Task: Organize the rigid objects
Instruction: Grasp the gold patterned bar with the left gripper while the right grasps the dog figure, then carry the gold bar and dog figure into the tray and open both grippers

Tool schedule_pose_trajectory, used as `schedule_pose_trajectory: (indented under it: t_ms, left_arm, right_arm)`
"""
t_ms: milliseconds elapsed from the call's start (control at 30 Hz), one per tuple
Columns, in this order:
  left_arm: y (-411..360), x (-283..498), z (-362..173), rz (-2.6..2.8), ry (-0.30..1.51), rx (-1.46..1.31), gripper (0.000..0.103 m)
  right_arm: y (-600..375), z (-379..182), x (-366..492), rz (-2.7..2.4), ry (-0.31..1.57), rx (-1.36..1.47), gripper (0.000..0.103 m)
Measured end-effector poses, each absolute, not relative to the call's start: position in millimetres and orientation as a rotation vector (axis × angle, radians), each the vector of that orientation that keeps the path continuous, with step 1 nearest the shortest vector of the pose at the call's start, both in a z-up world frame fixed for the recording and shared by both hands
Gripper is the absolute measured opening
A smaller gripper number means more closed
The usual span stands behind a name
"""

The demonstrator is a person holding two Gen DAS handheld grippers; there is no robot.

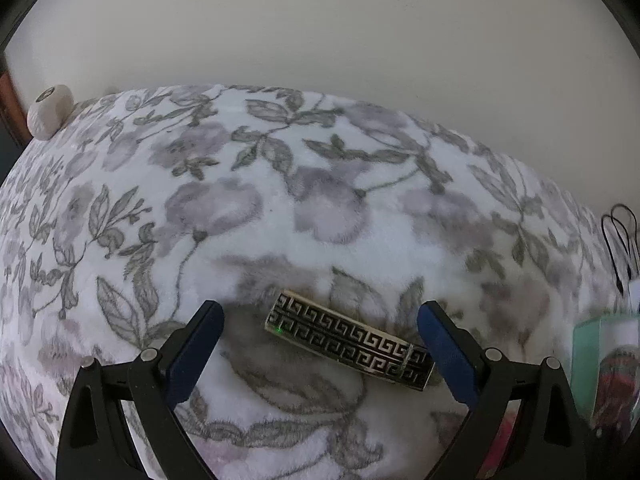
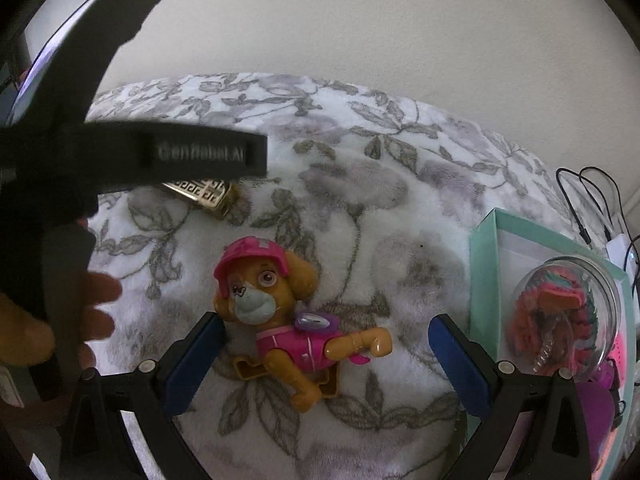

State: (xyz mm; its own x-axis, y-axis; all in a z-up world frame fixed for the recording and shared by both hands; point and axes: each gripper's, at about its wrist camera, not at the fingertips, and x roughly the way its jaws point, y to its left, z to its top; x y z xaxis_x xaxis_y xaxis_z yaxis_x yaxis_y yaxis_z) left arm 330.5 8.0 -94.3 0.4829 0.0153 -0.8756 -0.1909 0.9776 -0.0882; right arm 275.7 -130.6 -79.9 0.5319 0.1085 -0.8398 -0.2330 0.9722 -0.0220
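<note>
A black-and-gold bar with a Greek-key pattern [image 1: 350, 339] lies on the floral blanket [image 1: 280, 200] between the fingers of my open left gripper [image 1: 320, 320]. Its end also shows in the right wrist view [image 2: 208, 196], partly hidden by the left gripper's black body [image 2: 160, 156]. A toy puppy in a pink cap and vest [image 2: 288, 320] lies on its side between the fingers of my open right gripper [image 2: 326, 330]. A mint-green box [image 2: 488, 264] at the right holds a clear ball with a colourful toy inside [image 2: 560, 320].
A small white round object [image 1: 50, 111] sits at the blanket's far left edge. Black cables [image 2: 588, 200] and a white charger lie behind the box. A plain wall rises behind the bed. The box edge also shows in the left wrist view [image 1: 588, 360].
</note>
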Motion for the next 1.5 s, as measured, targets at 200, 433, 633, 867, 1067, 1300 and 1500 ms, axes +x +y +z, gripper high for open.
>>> schedule_pose_trajectory:
  t_ms: [200,433,633,867,1067,1300,1500]
  left_arm:
    - [22,316,-92,0.071,1.106,-0.195,0.098]
    - [26,300,-94,0.069,1.125,-0.151,0.098]
    - [26,289,-95,0.075,1.130,-0.110,0.098]
    - [23,291,-97,0.084,1.096,-0.083,0.092]
    - [10,291,-90,0.033,1.060,-0.060,0.060]
    - [2,285,-86,-0.013,1.044,-0.067,0.029]
    - [-3,273,-85,-0.051,1.042,-0.049,0.024]
  right_arm:
    - [-129,-80,270,0.203,0.980,-0.143,0.103]
    - [-129,-79,268,0.195,0.976,-0.146,0.103]
    - [-132,-77,267,0.191,0.963,-0.131,0.103]
    - [-131,-77,267,0.167,0.940,-0.145,0.093]
    - [-132,-76,268,0.197,0.937,-0.099,0.076]
    - [-135,-75,263,0.199,0.926,-0.074,0.071]
    - [-140,-74,251,0.209,0.928,-0.064,0.071]
